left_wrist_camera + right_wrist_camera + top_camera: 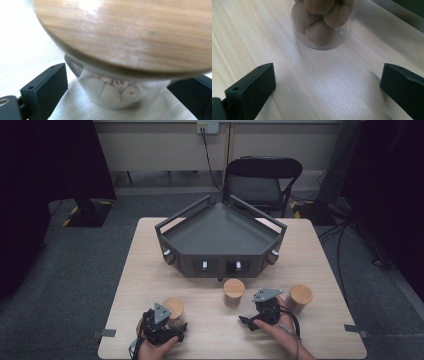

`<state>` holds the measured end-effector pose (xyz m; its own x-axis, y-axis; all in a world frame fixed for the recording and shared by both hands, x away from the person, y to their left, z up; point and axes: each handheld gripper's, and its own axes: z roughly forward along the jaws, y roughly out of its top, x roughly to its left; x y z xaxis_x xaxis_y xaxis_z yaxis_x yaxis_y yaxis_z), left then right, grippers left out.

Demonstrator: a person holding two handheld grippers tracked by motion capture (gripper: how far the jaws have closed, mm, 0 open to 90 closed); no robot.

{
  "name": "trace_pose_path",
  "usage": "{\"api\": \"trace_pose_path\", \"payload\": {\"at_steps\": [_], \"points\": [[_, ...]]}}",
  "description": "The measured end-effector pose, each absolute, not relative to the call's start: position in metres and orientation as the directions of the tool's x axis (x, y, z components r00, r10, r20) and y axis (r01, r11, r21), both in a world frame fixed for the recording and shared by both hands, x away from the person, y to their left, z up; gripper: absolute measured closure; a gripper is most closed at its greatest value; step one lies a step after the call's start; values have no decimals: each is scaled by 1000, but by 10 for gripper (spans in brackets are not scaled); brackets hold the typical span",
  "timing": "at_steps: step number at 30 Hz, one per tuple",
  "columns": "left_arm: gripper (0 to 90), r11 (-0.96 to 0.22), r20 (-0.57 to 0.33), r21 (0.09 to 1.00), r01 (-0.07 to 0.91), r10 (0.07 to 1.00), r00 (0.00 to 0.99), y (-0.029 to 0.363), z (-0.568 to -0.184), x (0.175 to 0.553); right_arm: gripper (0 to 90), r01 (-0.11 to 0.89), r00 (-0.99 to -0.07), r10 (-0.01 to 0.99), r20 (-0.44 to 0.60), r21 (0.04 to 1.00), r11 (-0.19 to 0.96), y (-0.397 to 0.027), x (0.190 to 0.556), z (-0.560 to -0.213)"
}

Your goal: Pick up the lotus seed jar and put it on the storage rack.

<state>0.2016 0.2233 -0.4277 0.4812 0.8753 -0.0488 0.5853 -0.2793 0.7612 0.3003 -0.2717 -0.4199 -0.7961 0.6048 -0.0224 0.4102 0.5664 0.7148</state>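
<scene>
Left gripper view: upright jar [117, 97] with wooden lid [125, 32] standing between wide jaws of left gripper [167, 327], pads not pressing; right gripper [327, 87] wide open, empty, short of another jar [322, 30].

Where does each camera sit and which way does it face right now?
High view: above the person's side, facing forward and down on the table; both hands, left gripper, right gripper.
Left gripper view: rides the left gripper, close on the left jar between its jaws, wooden lid above.
Right gripper view: rides the right gripper, along open jaws toward the middle jar.
Shared: high view also shows both jars.
</scene>
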Motion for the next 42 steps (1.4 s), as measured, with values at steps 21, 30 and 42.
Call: {"api": "trace_pose_path", "payload": {"at_steps": [21,30,42], "points": [[174,-241,-81,789,565,871,485,228,-430,202,0,411,-796,605,-22,715,566,-272,300,-420],[233,-234,-79,795,559,875,478,229,-432,202,0,410,-796,605,-23,715,566,-272,300,-420],[251,-255,-60,792,555,872,486,227,-426,204,0,411,-795,607,-23,715,566,-271,300,-420]]}}
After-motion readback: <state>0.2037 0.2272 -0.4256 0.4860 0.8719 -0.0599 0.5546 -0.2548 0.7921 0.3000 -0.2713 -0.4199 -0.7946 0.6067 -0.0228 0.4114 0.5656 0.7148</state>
